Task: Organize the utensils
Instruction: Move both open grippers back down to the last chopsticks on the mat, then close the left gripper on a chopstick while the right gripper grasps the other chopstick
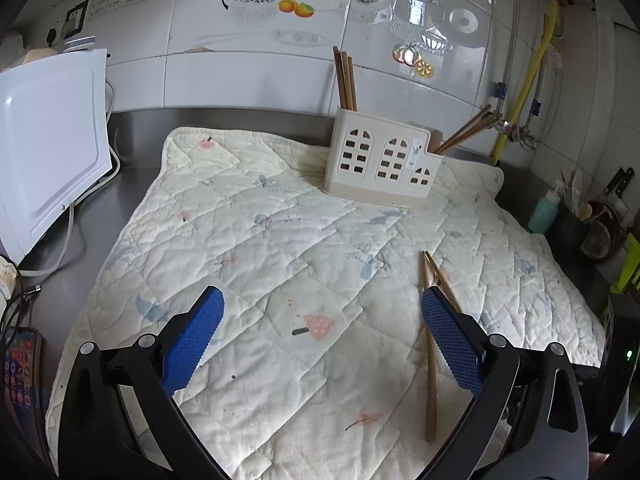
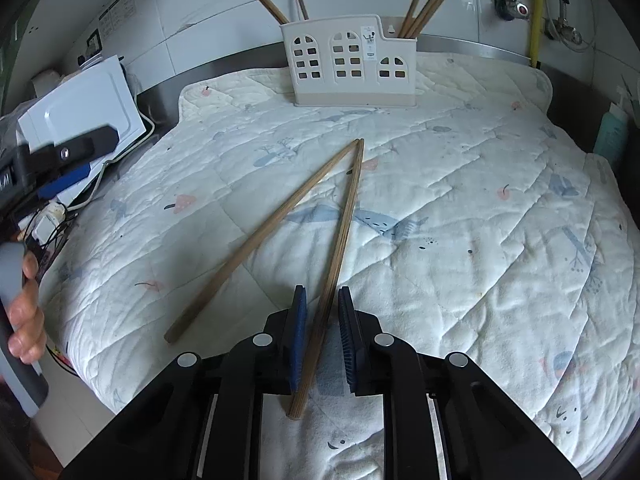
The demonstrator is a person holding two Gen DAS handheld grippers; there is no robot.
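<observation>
Two brown wooden chopsticks lie in a V on the quilted mat. In the right wrist view my right gripper (image 2: 322, 300) straddles the near end of the right chopstick (image 2: 340, 240), with its jaws narrowly open and a gap on the right side. The left chopstick (image 2: 260, 240) lies free on the mat. The cream utensil holder (image 2: 348, 60) stands at the back with several chopsticks in it. In the left wrist view my left gripper (image 1: 322, 304) is wide open and empty above the mat. The chopsticks (image 1: 430, 356) lie by its right finger. The holder (image 1: 380, 158) stands far right.
A white appliance (image 1: 48, 136) stands to the left on the steel counter (image 1: 132, 136), with cables and a phone (image 1: 20, 364) nearby. A teal bottle (image 1: 544, 212) and a utensil pot (image 1: 576, 224) stand at the right. The tiled wall with pipes is behind.
</observation>
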